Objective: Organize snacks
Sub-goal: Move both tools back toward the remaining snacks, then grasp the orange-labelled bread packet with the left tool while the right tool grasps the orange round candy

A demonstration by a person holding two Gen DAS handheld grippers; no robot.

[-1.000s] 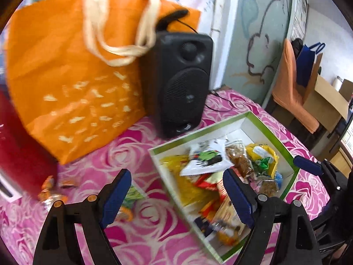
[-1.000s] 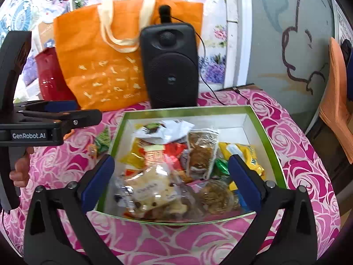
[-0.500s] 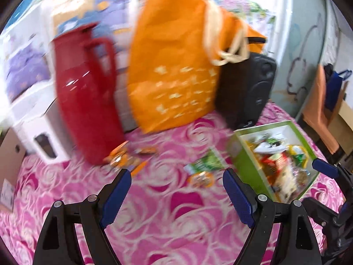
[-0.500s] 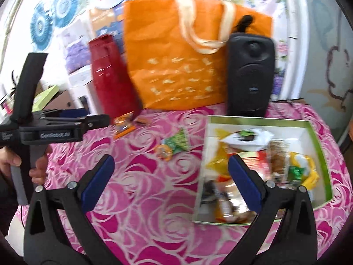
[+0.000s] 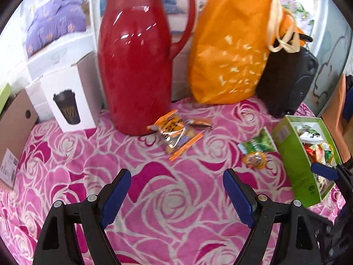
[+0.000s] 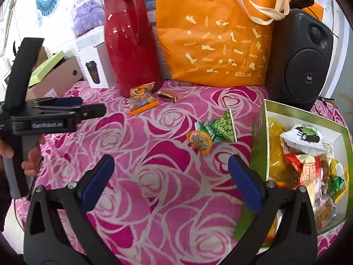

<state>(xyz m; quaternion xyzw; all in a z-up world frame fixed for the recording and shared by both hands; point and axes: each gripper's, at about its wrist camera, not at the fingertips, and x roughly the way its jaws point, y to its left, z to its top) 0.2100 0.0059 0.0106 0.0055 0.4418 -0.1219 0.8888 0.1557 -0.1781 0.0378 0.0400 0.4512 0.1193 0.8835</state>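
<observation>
Four snacks lie loose on the cloth: orange packet and brown sweet at 12 o'clock, pea bag touching jelly cup at 1. Box at 3, filled. Left gripper and right gripper: both spread apart, empty.

Both claws have swung left from the snack box toward the loose snacks.
</observation>
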